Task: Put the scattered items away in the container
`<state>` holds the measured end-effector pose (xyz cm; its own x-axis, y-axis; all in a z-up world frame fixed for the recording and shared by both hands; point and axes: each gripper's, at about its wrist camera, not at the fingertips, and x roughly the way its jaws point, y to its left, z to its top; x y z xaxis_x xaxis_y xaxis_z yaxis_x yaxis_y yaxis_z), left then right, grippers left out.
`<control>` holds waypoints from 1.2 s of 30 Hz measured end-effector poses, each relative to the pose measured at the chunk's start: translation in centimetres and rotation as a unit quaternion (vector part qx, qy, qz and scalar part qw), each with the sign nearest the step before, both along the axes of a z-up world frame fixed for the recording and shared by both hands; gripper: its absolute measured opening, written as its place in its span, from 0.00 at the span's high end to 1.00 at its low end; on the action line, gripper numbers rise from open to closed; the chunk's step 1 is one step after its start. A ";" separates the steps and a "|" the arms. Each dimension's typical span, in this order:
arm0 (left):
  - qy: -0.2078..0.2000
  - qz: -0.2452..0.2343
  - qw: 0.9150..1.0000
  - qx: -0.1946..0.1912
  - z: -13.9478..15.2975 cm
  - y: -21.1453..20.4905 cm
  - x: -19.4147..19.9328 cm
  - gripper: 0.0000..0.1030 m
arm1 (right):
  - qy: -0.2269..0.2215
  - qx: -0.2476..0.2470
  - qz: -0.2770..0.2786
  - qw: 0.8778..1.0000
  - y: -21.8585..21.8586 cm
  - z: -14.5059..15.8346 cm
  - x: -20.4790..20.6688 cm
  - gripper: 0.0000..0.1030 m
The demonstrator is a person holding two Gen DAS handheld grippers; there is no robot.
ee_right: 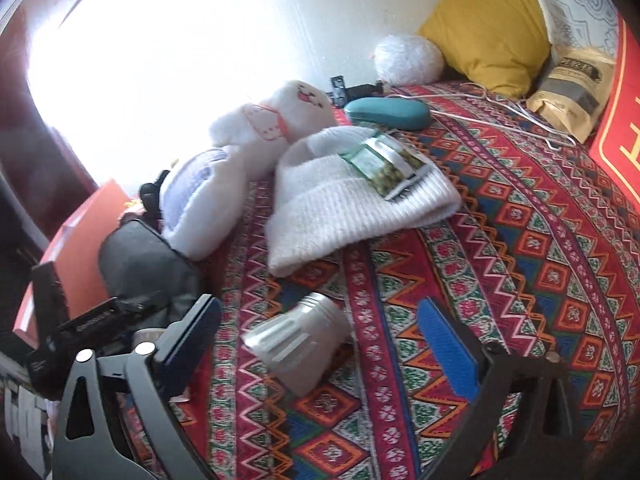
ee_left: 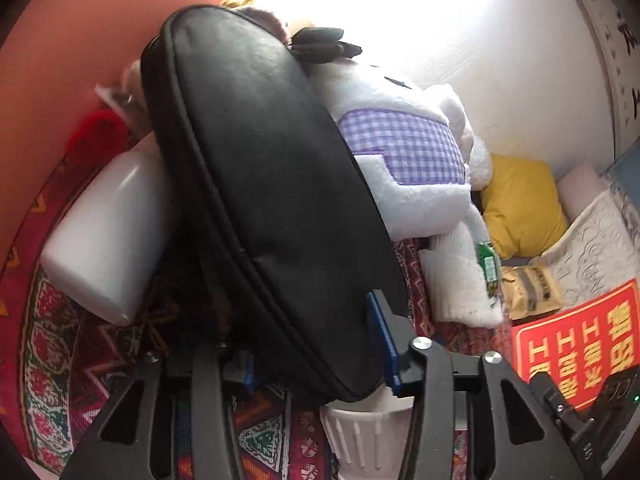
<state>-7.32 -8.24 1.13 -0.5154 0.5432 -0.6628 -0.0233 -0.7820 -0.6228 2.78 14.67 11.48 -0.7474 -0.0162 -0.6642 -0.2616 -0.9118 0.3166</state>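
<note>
Black leather-look zip pouch (ee_left: pixel 264 184), flat and oval, sits between the left gripper (ee_left: pixel 316 364) pads: blue pad on the right-hand finger (ee_left: pixel 382 344) presses its edge, the other finger is mostly hidden behind it. Jaws narrow, clamped on the pouch. Pouch is tilted, long axis running up and away from the claw, its far end over the clutter.

Just below the pouch's near end: white ribbed plastic cup (ee_left: pixel 366 440), lying on the patterned red woven cloth (ee_left: pixel 52 356). Left of the pouch: white plastic bottle (ee_left: pixel 108 236). Right of it and touching: white plush toy with a purple gingham patch (ee_left: pixel 404 148). Further right: white knit hat (ee_left: pixel 456 292), green snack packet (ee_left: pixel 489 264), brown kraft paper bag (ee_left: pixel 528 288), yellow cushion (ee_left: pixel 520 204), red sign with yellow lettering (ee_left: pixel 580 344).

Right gripper (ee_right: pixel 320 332) stands wide, nothing held. Between its blue pads, lower down, the ribbed cup (ee_right: pixel 300 344) lies on its side on the cloth (ee_right: pixel 520 240), clear of both pads. Beyond it: knit hat (ee_right: pixel 344 204) with the snack packet (ee_right: pixel 384 164) on top, plush toy (ee_right: pixel 224 176) to the left, teal oval hard case (ee_right: pixel 388 114) behind, white cable (ee_right: pixel 500 108), fuzzy white ball (ee_right: pixel 408 58), yellow cushion (ee_right: pixel 488 28). Far left: pouch (ee_right: pixel 144 264) against an orange cardboard box (ee_right: pixel 80 248).
</note>
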 end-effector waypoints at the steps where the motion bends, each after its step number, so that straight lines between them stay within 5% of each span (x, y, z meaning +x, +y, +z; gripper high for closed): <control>1: -0.003 -0.001 1.000 0.006 0.1 -0.1 0.1 0.66 | 0.004 -0.011 0.007 1.000 -0.2 0.3 -0.1 0.16; 9: -0.006 -0.008 0.996 0.093 1.1 -1.3 1.4 0.80 | 0.004 -0.134 0.080 0.988 -1.1 0.1 -2.8 0.42; 13: -0.015 -0.013 0.989 0.147 1.1 -1.9 1.6 0.80 | -0.014 -0.270 0.115 0.956 -1.5 -2.0 -4.7 0.43; 16: -0.030 -0.008 0.980 0.196 0.3 -2.4 1.4 0.81 | -0.014 -0.327 0.132 0.936 -2.6 -3.0 -5.2 0.43; 20: -0.038 -0.009 0.970 0.240 0.0 -3.1 1.5 0.82 | -0.010 -0.353 0.136 0.926 -3.0 -2.9 -5.8 0.43; 24: -0.040 -0.016 0.969 0.244 0.4 -2.9 1.9 0.82 | -0.032 -0.315 0.116 0.941 -2.2 -2.4 -7.4 0.42; 27: -0.045 -0.023 0.967 0.248 0.3 -3.0 2.7 0.82 | -0.059 -0.317 0.125 0.938 -2.0 -2.7 -10.0 0.41; 31: -0.044 -0.041 0.964 0.259 1.0 -3.3 4.1 0.82 | -0.105 -0.333 0.177 0.920 -3.3 -3.3 -14.7 0.20; 33: -0.044 -0.054 0.959 0.276 1.4 -3.7 4.7 0.82 | -0.128 -0.340 0.206 0.909 -4.3 -4.2 -16.0 0.19; 36: -0.026 -0.086 0.953 0.290 2.6 -4.0 5.1 0.81 | -0.167 -0.388 0.245 0.872 -6.0 -6.5 -16.3 0.18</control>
<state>-2.21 -12.22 3.72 -0.3603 0.8994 -0.2474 -0.0777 -0.2933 -0.9529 -13.54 8.66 5.00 -0.2910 -0.8217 -0.4900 -0.0959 -0.4845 0.8695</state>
